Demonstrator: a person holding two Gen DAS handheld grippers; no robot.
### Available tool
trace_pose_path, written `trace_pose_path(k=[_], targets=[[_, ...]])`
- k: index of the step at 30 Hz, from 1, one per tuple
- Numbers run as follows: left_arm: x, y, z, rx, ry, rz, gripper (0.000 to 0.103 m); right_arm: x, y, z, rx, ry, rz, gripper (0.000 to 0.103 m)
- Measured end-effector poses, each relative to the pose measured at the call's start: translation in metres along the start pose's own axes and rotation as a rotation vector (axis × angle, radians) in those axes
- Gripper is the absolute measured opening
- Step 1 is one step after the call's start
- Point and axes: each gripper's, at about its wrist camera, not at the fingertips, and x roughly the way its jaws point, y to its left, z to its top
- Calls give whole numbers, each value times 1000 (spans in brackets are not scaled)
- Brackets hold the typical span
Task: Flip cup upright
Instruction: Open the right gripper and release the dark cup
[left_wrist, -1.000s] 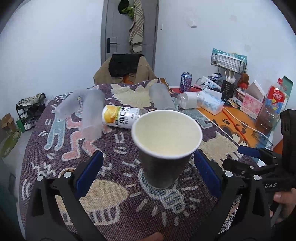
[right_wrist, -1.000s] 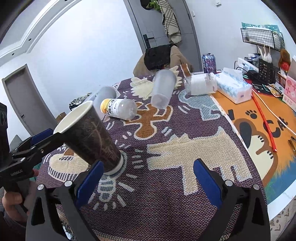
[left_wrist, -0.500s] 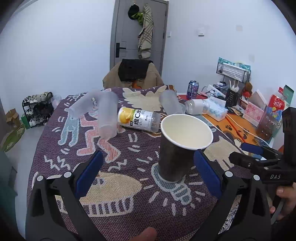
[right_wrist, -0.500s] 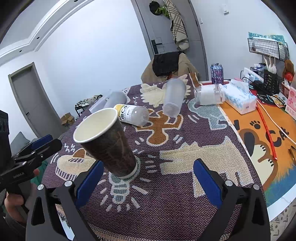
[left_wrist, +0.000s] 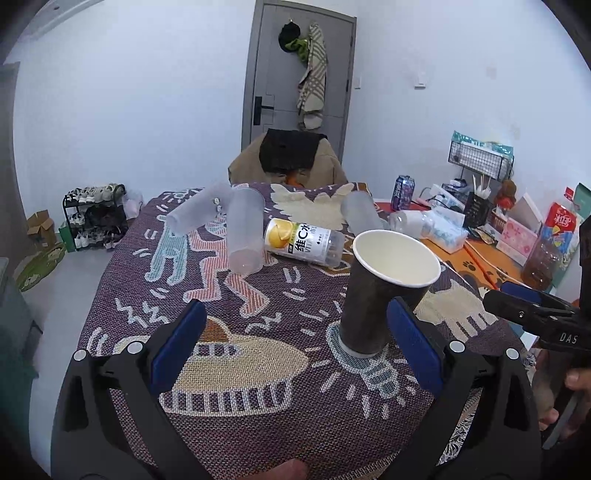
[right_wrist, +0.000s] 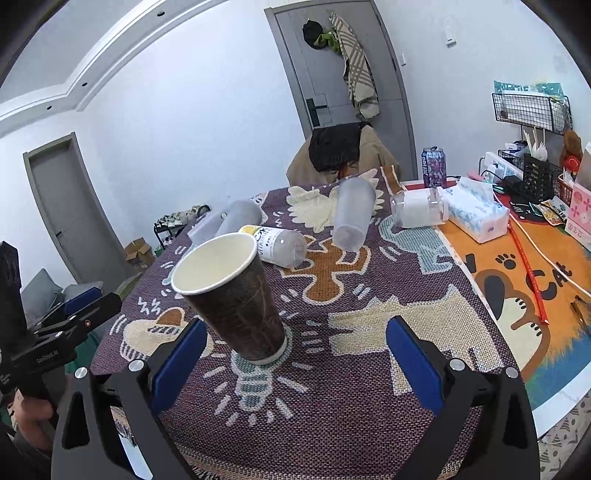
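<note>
A dark paper cup (left_wrist: 380, 295) with a white inside stands upright, mouth up, on the patterned cloth; it also shows in the right wrist view (right_wrist: 236, 299). My left gripper (left_wrist: 295, 347) is open and empty, drawn back from the cup, which sits just beyond its right finger (left_wrist: 413, 347). My right gripper (right_wrist: 295, 362) is open and empty, with the cup just beyond its left finger (right_wrist: 177, 365). Each gripper shows at the edge of the other's view.
Frosted plastic cups (left_wrist: 243, 232) and a yellow-capped bottle (left_wrist: 303, 242) lie on their sides behind the cup. A clear jar (right_wrist: 419, 206), tissue pack (right_wrist: 476, 214), purple can (right_wrist: 434, 166) and wire racks stand at the right. A chair (left_wrist: 291, 158) stands at the far edge.
The left gripper, open throughout, has pulled back and left, so the cup that sat between its fingers now stands free and off to the right. The right gripper has also backed off slightly.
</note>
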Motion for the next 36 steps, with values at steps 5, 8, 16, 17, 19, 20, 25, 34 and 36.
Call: trace_pose_path(k=[5, 8, 16, 17, 19, 20, 25, 34, 36], targets=[[-10, 2, -4, -6, -18, 15, 97, -3, 3, -5, 1, -11, -1, 95], [-14, 5, -7, -11, -23, 27, 97, -4, 5, -9, -8, -12, 5, 95], [-23, 19, -13, -38, -35, 72, 97, -9, 8, -18, -33, -41, 56, 95], [-24, 21, -14, -45, -40, 80, 97, -9, 9, -19, -37, -42, 59, 95], [-25, 23, -16, -52, -45, 86, 97, -9, 9, -19, -40, -48, 59, 95], [-25, 24, -16, -54, -45, 86, 97, -9, 10, -19, -41, -49, 60, 95], [-23, 23, -15, -49, -50, 97, 97, -7, 10, -20, -45, -50, 58, 95], [-16, 17, -18, -32, -32, 102, 97, -3, 13, -18, -73, -58, 59, 95], [-15, 16, -18, -30, -34, 105, 97, -1, 13, -17, -71, -58, 63, 95]])
